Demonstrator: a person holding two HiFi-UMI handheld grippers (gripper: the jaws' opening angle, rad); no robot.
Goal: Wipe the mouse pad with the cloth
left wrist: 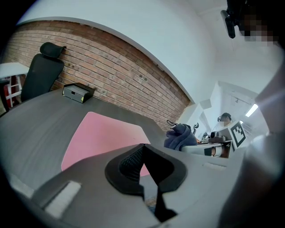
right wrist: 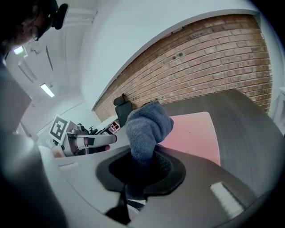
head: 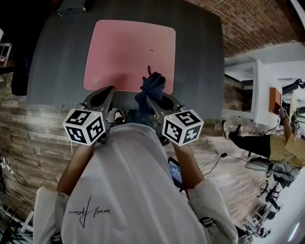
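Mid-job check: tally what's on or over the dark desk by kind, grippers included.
Pink rectangular mouse pad: 1
Dark blue knitted cloth, clamped in the right gripper: 1
Small black and grey box: 1
Grippers: 2 (left gripper shut, empty)
Total: 5

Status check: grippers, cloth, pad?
Left gripper shut, empty. Right gripper shut on cloth, at near edge of mouse pad. Box at far corner of desk, off the pad.
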